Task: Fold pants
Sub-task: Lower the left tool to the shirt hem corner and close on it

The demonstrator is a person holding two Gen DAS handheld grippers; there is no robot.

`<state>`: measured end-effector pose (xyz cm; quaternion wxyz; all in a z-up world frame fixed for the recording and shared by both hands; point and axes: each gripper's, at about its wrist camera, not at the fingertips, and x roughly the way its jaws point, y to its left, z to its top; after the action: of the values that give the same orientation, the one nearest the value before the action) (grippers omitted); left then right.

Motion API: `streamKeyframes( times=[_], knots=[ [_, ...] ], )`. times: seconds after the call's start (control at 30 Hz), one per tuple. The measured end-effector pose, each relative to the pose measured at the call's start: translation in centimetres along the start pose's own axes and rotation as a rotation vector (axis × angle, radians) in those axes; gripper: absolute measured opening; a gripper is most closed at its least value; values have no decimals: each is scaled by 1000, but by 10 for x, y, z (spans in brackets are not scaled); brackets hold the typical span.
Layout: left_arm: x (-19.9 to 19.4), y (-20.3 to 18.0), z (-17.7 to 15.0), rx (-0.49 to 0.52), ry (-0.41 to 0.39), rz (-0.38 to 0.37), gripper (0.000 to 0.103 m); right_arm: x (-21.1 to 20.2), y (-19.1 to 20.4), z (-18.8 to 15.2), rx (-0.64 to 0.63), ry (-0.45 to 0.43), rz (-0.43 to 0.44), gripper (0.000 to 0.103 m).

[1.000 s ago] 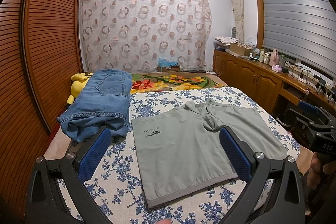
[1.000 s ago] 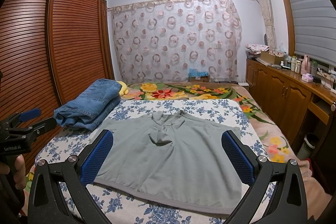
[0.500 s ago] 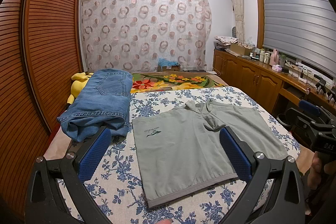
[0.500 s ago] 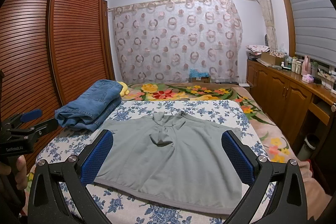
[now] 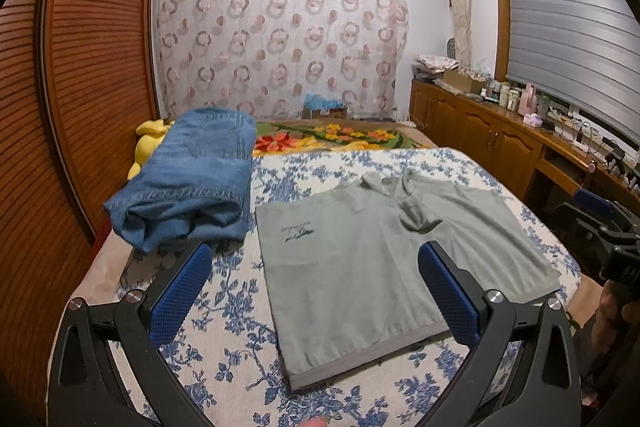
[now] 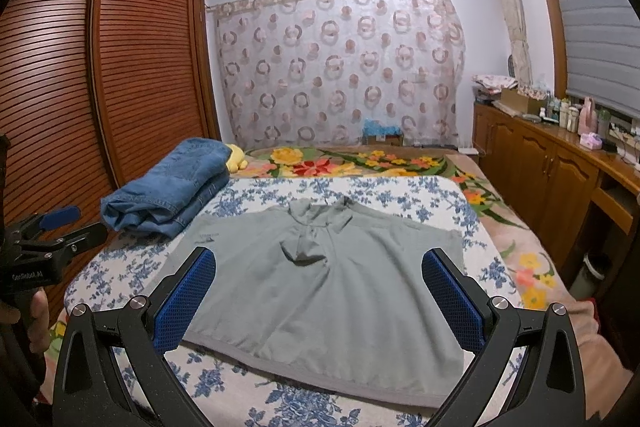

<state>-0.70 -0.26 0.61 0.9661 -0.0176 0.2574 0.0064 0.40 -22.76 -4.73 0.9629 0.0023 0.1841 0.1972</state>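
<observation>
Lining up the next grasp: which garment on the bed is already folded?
The jeans, the blue denim bundle at the bed's left edge by the wardrobe. The grey garment beside it lies spread flat, with a small logo.

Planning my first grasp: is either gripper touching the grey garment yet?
Apart. In the left wrist view, the left gripper hangs open above the grey garment; the right wrist view shows the right gripper likewise open, holding nothing.
</observation>
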Motion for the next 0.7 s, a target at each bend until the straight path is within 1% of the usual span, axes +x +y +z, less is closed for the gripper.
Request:
streamKeyframes(
  times=[0.13, 0.37, 0.7],
  knots=[
    [11, 4, -6, -10, 34, 4, 103, 10, -5, -2, -6, 31, -7, 103],
    [36, 18, -27, -23, 88, 4, 103, 30, -5, -7, -22, 101, -16, 103],
    [60, 34, -50, -36, 172, 1, 103, 51, -2, -21, -65, 215, -6, 103]
  ],
)
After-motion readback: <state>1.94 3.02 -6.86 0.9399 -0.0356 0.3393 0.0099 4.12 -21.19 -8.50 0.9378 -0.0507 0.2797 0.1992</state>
